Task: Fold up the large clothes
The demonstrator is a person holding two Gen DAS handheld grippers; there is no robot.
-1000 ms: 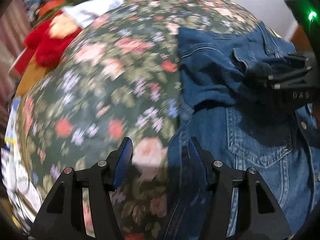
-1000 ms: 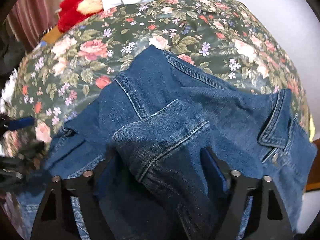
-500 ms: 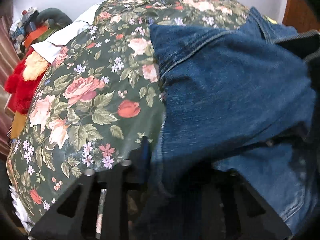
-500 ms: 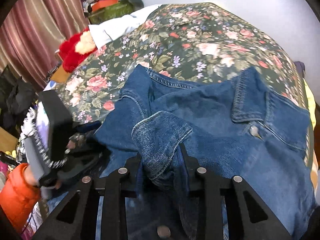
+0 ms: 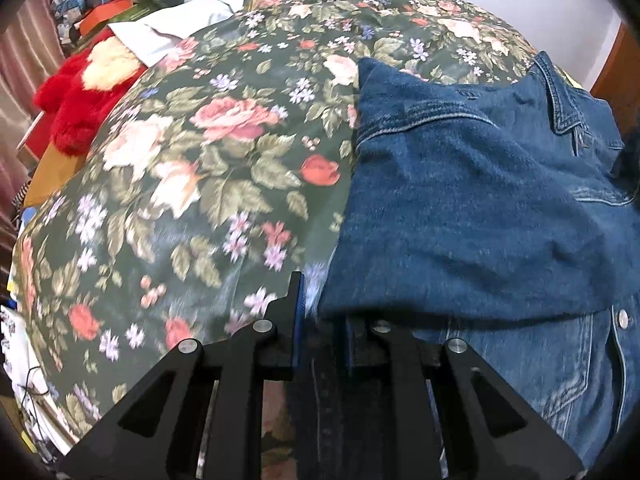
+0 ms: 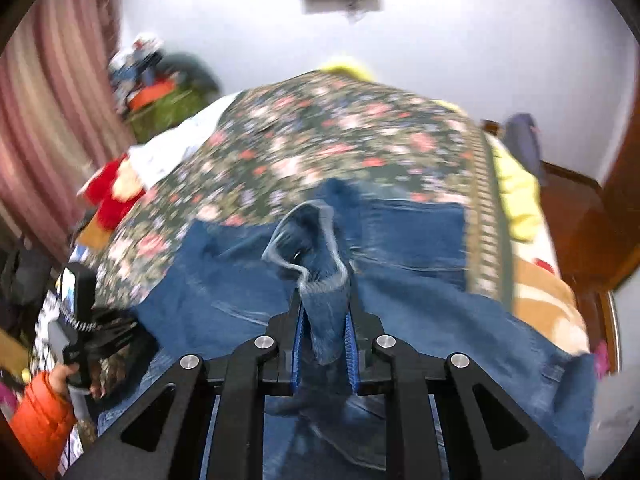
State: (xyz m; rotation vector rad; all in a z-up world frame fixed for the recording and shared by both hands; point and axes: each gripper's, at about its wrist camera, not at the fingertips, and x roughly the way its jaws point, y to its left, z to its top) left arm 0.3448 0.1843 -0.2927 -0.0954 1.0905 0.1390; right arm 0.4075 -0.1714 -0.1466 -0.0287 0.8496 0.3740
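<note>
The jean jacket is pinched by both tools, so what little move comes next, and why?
Probably carry the right tool across and lower its pinched cuff onto the denim jacket, while the left tool clamps the jacket's edge on the floral bedspread.

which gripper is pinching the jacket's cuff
The right gripper: the blue denim jacket's stitched cuff stands between its jaws. The left gripper holds a plain edge.
</note>
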